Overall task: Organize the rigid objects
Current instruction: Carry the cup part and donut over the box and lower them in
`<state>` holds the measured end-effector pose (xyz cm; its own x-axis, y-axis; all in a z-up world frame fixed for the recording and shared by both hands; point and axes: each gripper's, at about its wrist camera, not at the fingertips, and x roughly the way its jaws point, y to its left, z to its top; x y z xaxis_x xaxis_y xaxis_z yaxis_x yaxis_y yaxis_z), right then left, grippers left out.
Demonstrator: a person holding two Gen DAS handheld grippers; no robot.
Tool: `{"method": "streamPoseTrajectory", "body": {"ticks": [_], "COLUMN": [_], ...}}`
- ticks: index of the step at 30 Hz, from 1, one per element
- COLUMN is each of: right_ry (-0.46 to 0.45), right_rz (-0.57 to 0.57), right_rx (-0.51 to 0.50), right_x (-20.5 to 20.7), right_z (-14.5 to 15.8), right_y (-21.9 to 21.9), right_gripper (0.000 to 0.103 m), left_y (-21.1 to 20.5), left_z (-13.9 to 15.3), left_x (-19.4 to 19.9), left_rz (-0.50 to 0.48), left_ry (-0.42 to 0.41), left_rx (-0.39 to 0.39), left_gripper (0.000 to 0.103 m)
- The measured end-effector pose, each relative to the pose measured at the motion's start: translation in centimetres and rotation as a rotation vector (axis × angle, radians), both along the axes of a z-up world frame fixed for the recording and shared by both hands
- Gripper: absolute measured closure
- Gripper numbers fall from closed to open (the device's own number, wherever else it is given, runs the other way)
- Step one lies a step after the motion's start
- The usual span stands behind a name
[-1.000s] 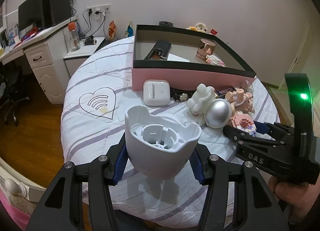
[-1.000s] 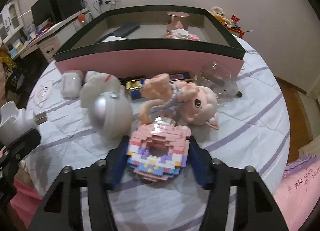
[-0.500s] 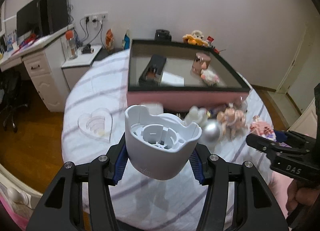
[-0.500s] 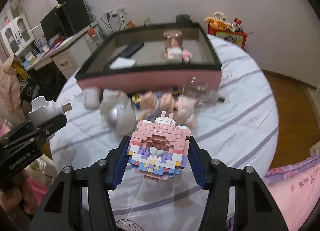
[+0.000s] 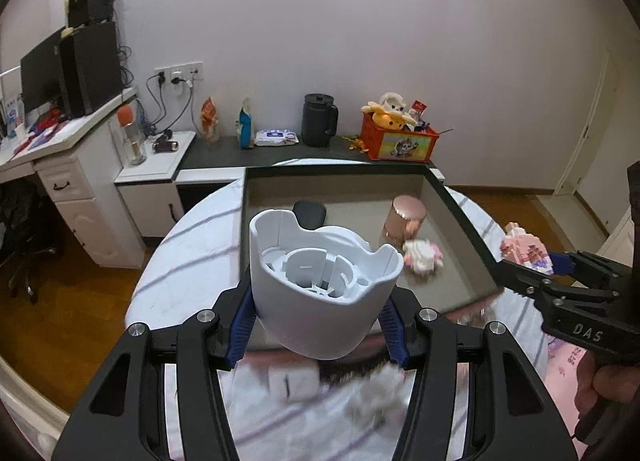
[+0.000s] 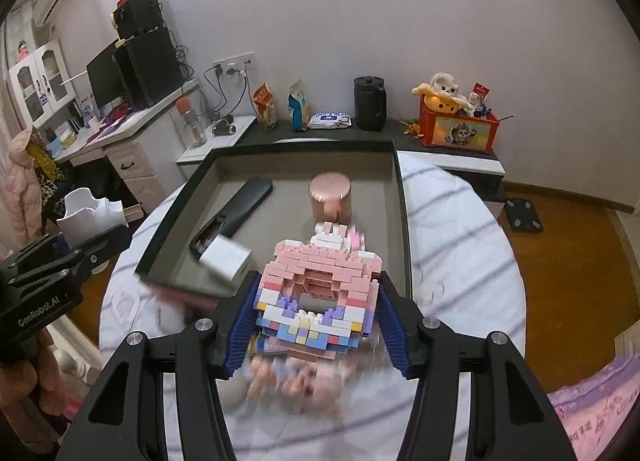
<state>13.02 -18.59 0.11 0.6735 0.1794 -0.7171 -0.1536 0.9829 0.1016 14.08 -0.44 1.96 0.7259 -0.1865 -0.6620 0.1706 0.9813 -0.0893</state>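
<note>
My left gripper (image 5: 318, 327) is shut on a white plastic cup-shaped holder (image 5: 320, 281) and holds it high over the near edge of the pink box (image 5: 460, 217). My right gripper (image 6: 314, 327) is shut on a pink brick-built donut (image 6: 320, 293), raised above the table near the box's front edge (image 6: 176, 289). The box holds a black remote (image 6: 236, 213), a rose-gold cylinder (image 6: 330, 197), a white block (image 6: 226, 261) and a small pink toy (image 5: 422, 257). The right gripper also shows in the left wrist view (image 5: 532, 265), the left one in the right wrist view (image 6: 80, 245).
Blurred toys lie on the striped round table below the grippers: a white case (image 5: 294, 381), a white figure (image 5: 378, 393), a pink doll (image 6: 296, 381). Behind stand a dark shelf with a black jug (image 5: 318, 119), an orange toy box (image 5: 396, 139) and a white desk (image 5: 60, 165).
Both grippers have risen and moved forward toward the box with their objects held. The toys on the table have dropped below the view and blur.
</note>
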Motion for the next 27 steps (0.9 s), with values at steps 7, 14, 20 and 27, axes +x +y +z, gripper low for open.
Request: {"method": "streamPoseTrajectory", "body": {"ticks": [7,14,20,27], "right_ry": [0.048,0.119,0.15,0.129], "right_rz": [0.014,0.041,0.058,0.042], "right_rx": [-0.03,-0.058,-0.077,-0.096], "right_x": [4.7,8.3,9.4,8.9], "right_z": [-1.6,-4.5,-6.3,-6.0], "right_y": [0.0,0.6,1.0,0.5], "right_gripper": [0.046,0.046,0.046,0.023], "left_y": [-2.5,-3.5,-3.9,-3.3], "left_z": [-1.8,-5.3,-7.4,-7.3], "left_x": [5.2,9.0,10.8,10.6], "left_rz": [-0.024,-0.026,-0.03,0.006], "left_ry": [0.042,0.126,0.191,0.208], "left_rx": [0.014,0.023,0.035,0.073], "left_gripper": [0.048,0.048,0.048,0.023]}}
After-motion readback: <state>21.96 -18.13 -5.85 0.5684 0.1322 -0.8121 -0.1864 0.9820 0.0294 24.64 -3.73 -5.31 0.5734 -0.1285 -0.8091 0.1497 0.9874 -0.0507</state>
